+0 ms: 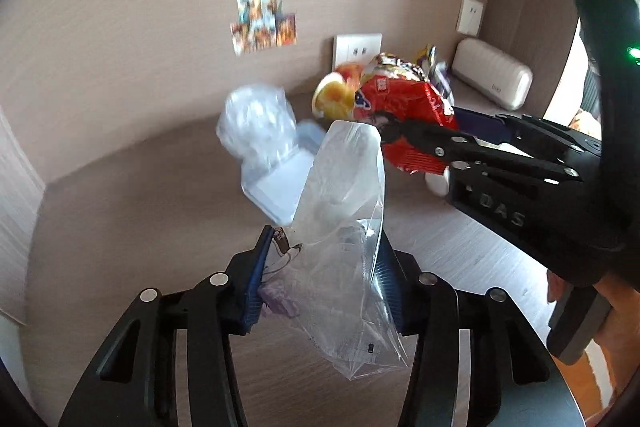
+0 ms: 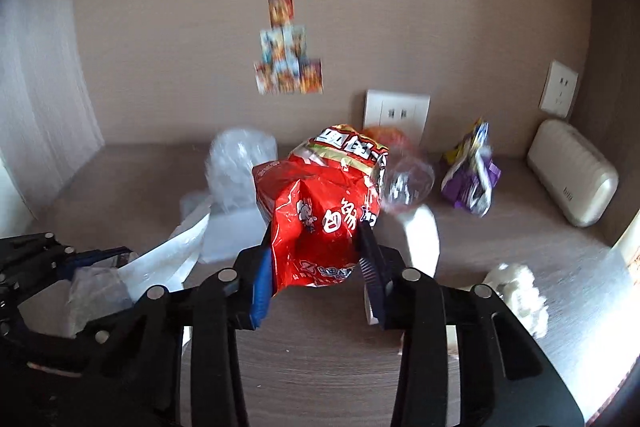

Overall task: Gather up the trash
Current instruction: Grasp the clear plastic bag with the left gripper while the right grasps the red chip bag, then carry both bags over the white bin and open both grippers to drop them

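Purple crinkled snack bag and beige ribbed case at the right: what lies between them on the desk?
Nothing; the right wrist view shows bare wooden desk between purple crinkled snack bag and beige ribbed case.

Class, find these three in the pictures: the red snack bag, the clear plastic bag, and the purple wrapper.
Red snack bag (image 2: 320, 211): right wrist view, on its printed red front.
Clear plastic bag (image 1: 340, 211): left wrist view, on its crinkled middle.
Purple wrapper (image 2: 472, 179): right wrist view, on its crumpled side.

Crumpled clear plastic (image 1: 256, 123) near worktop's rear edge: motion-blurred. Wall stickers (image 2: 286, 39): print illegible. Red snack bag (image 2: 320, 211) hides orange item (image 2: 386, 133) behind. Beige case (image 2: 572, 171): logo too small.
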Demonstrator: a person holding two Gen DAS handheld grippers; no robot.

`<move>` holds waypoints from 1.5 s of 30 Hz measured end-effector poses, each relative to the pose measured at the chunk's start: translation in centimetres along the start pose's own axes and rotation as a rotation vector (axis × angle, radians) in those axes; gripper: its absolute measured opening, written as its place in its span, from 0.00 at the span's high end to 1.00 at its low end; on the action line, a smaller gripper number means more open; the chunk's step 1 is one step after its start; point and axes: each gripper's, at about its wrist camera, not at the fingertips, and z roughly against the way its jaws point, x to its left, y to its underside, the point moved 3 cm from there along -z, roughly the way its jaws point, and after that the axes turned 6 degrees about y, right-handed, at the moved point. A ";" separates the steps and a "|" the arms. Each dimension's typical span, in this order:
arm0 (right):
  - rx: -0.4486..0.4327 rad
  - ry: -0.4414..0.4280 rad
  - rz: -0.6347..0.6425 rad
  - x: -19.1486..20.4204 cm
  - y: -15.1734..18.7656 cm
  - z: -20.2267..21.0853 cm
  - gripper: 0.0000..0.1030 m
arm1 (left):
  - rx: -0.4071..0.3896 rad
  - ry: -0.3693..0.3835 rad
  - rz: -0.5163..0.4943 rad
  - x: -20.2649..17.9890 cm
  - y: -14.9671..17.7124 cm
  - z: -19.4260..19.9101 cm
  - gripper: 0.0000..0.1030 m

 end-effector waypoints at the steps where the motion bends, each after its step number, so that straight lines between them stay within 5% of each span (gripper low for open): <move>1: -0.028 0.007 0.000 -0.1 -0.5 1.3 0.62 | -0.017 -0.005 -0.010 -0.3 -0.5 0.9 0.54; 10: -0.157 0.070 -0.020 -3.1 -2.9 10.3 0.62 | -0.100 -0.014 -0.085 -4.1 -3.7 5.2 0.54; 19: -0.219 0.204 -0.071 -8.5 -1.0 19.3 0.62 | -0.147 0.082 -0.214 -12.7 -5.1 7.5 0.53; 33: -0.169 0.434 -0.231 -18.8 8.0 29.1 0.61 | -0.106 0.313 -0.393 -30.0 -2.5 6.0 0.53; 45: -0.060 0.571 -0.371 -26.2 17.8 33.1 0.61 | 0.000 0.450 -0.542 -42.2 2.8 2.9 0.53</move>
